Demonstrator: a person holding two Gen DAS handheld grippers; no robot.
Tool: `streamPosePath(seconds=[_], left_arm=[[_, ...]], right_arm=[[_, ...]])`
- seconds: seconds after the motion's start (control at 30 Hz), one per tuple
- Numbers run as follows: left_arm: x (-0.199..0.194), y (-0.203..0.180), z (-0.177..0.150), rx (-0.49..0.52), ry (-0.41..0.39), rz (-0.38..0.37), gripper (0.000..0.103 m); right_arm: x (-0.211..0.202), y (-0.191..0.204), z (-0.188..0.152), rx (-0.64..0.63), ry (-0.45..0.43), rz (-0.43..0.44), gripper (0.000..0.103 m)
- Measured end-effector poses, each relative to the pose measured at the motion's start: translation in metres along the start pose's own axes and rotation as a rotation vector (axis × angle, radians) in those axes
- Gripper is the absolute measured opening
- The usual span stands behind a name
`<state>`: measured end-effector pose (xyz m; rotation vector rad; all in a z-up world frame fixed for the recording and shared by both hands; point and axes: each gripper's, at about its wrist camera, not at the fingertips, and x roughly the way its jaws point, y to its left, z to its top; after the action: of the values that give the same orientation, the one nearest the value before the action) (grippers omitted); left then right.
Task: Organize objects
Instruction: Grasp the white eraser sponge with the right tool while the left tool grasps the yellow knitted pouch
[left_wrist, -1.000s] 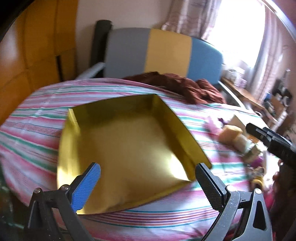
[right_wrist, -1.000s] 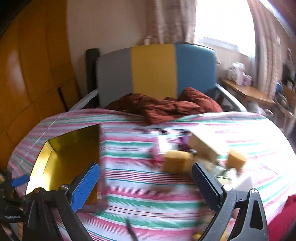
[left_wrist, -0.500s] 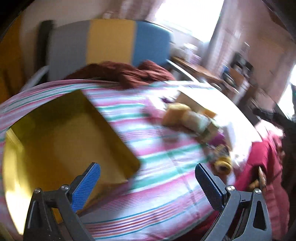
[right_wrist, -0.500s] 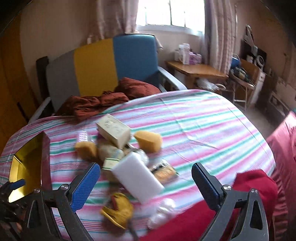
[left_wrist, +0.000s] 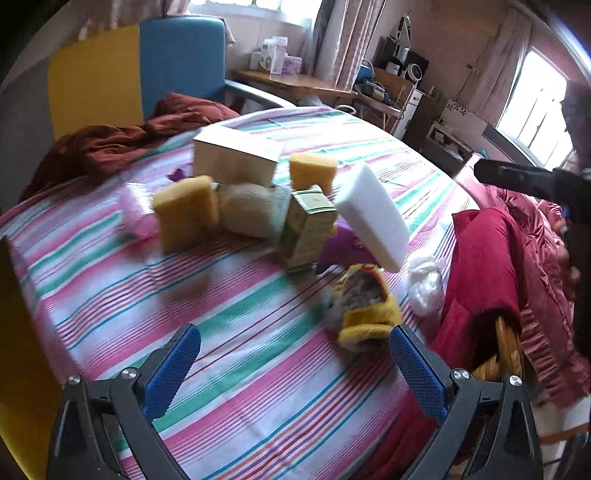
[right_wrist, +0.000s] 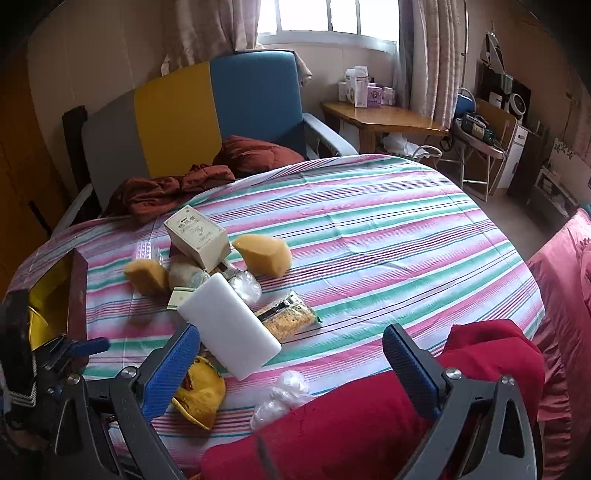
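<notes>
I see the striped sheet (right_wrist: 369, 229) covering the desk, with a red cloth (right_wrist: 369, 417) bunched at its near edge and a rust-brown blanket (right_wrist: 177, 188) heaped at the far edge against the grey, yellow and blue chair (right_wrist: 207, 118). At the left edge sits the gold tray (right_wrist: 48, 295), its dark red outer wall facing the pile.

The clutter lies in 1 loose cluster left of centre. The white foam block (right_wrist: 229, 325) is the biggest piece, tilted up over the other items. Behind it a beige carton (right_wrist: 195, 236) rests on top of the pile. 2 yellow sponges flank it: 1 sponge (right_wrist: 264, 254) to the right, the other sponge (right_wrist: 146, 275) to the left. A small green box (left_wrist: 308, 229) stands against a tan roll (left_wrist: 251, 214). A snack packet (right_wrist: 288, 317) lies just right of the foam block, a yellow wrapper (right_wrist: 201, 395) sits near the front edge, and a crumpled clear bag (right_wrist: 280, 395) touches the red cloth.

My left hand-held gripper (left_wrist: 295, 365) is spread wide with nothing between its blue pads, hovering over the sheet just short of the yellow wrapper. My right hand-held gripper (right_wrist: 291, 362) is equally wide and empty, above the foam block and red cloth.
</notes>
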<state>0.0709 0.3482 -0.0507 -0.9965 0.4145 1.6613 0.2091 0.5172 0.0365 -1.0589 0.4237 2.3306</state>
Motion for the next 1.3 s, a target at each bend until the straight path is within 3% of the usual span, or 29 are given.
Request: streamPosePath(seconds=[0.4,0.43,0.57,0.67,0.83,0.93,0.97,1.0,1.1,1.3], left_arm=[[0.047,-0.029,0.013,0.017,0.062,-0.069,0.099],[0.051,-0.031,0.013,0.023,0.071,-0.073,0.093],[0.065,-0.031,0.008,0.021,0.115,-0.141,0.051],[0.059,-0.024,0.001,0.010,0.097,-0.177,0.047],[0.044,-0.011,-0.010,-0.010,0.085,-0.186,0.045],[0.033,-0.002,-0.017,-0.032,0.076,-0.180,0.045],[0.029,0.000,-0.019,-0.037,0.070,-0.173,0.045],[0.025,0.003,-0.022,-0.042,0.064,-0.167,0.045],[0.013,0.007,-0.026,-0.063,0.042,-0.151,0.045],[-0.018,0.020,-0.031,-0.091,-0.025,-0.116,0.045]], right_arm=[[0.021,0.015,0.014,-0.172,0.056,0.057,0.101],[0.025,0.018,0.016,-0.193,0.068,0.064,0.101],[0.047,0.037,0.016,-0.300,0.130,0.102,0.100],[0.065,0.055,0.013,-0.395,0.186,0.112,0.099],[0.099,0.074,0.011,-0.490,0.269,0.084,0.098],[0.116,0.076,0.011,-0.496,0.315,0.082,0.089],[0.119,0.075,0.011,-0.488,0.323,0.084,0.078],[0.122,0.074,0.010,-0.477,0.330,0.075,0.057],[0.119,0.069,0.009,-0.451,0.326,0.083,0.057],[0.075,0.057,0.020,-0.380,0.207,0.066,0.057]])
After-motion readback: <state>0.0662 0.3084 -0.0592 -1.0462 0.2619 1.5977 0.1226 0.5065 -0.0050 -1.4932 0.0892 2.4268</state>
